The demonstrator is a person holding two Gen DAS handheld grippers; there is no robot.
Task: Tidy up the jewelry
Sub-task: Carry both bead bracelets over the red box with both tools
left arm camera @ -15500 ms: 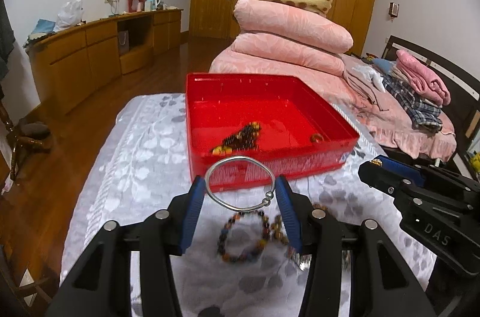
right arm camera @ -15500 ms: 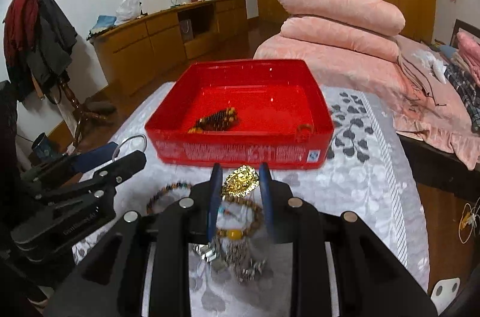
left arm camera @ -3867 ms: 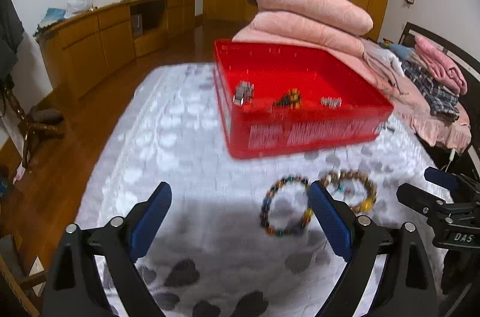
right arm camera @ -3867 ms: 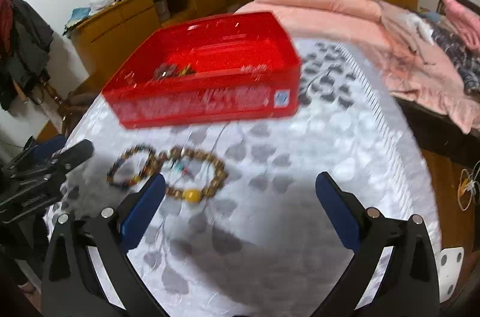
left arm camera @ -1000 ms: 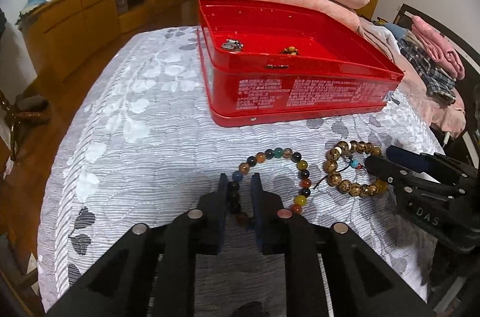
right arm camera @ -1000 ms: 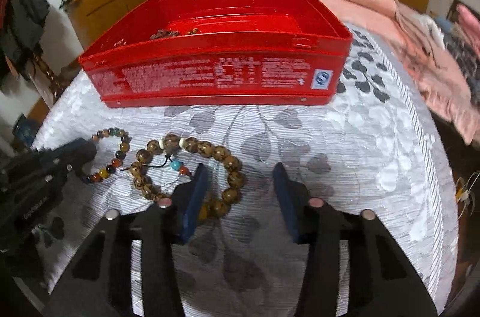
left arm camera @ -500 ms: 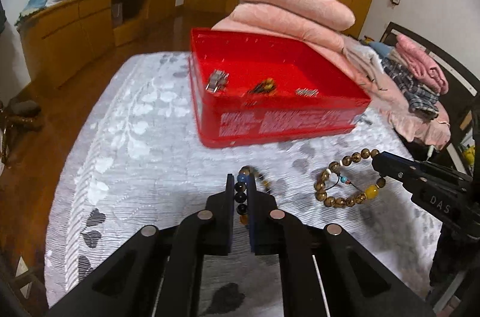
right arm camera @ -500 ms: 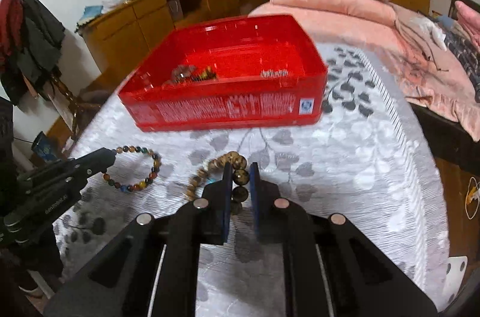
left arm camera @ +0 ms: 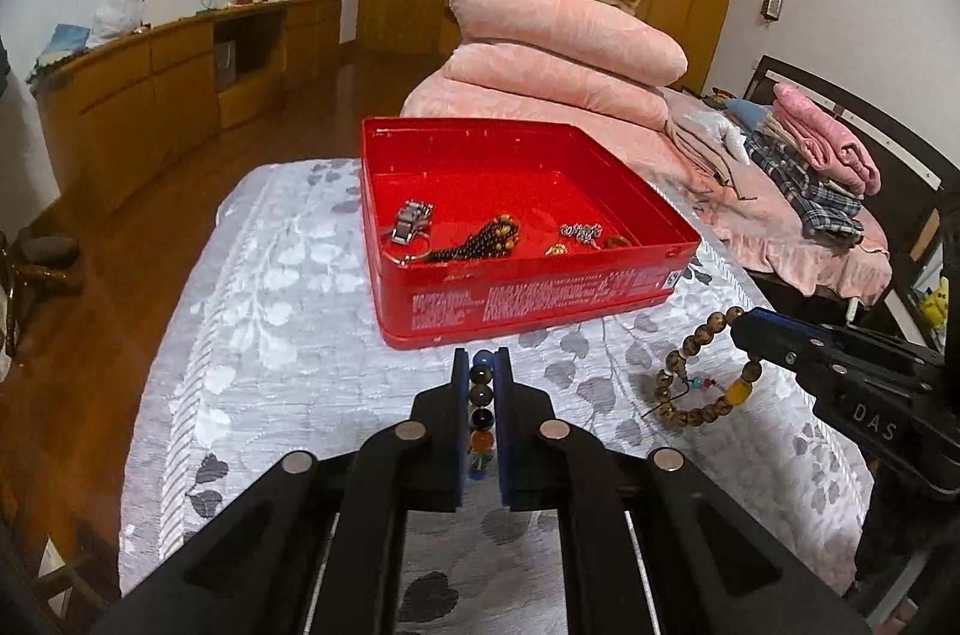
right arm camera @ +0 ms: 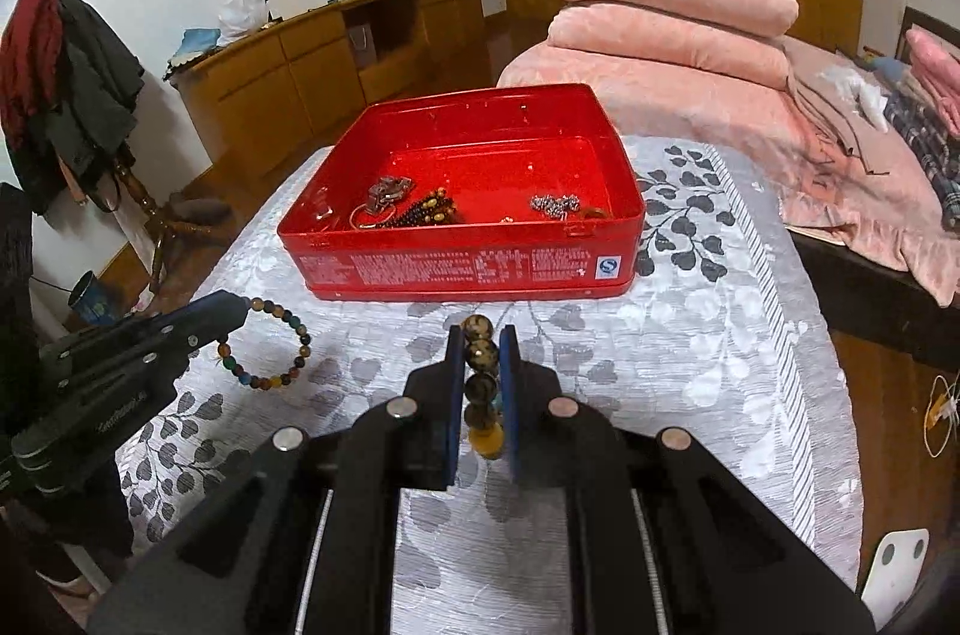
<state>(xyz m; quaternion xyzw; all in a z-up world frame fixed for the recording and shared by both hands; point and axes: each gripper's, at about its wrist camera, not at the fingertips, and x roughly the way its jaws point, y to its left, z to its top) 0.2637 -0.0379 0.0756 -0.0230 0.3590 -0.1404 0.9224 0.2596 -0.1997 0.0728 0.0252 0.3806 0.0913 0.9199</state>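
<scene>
My left gripper (left arm camera: 481,365) is shut on a multicoloured bead bracelet (left arm camera: 481,404), lifted off the cloth; from the right wrist view that bracelet (right arm camera: 279,356) hangs as a loop from the left gripper (right arm camera: 237,306). My right gripper (right arm camera: 482,341) is shut on a brown wooden bead bracelet (right arm camera: 482,353) with a yellow bead; in the left wrist view this bracelet (left arm camera: 696,371) dangles from the right gripper (left arm camera: 741,326). Ahead of both stands the open red tin (left arm camera: 528,293), also (right arm camera: 468,269), holding a metal watch band (left arm camera: 411,221), dark beads (left arm camera: 480,242) and a silver chain (left arm camera: 579,231).
The table wears a grey-white leaf-pattern cloth (left arm camera: 270,311). Behind the tin lies a bed with stacked pink quilts (left arm camera: 558,53) and folded clothes (left arm camera: 810,167). A wooden sideboard (left arm camera: 156,95) runs along the left wall. A coat stand (right arm camera: 66,95) is at the left.
Both grippers closed on their bracelets and lifted them off the cloth. The red tin now appears lower and farther, its inside in fuller view.
</scene>
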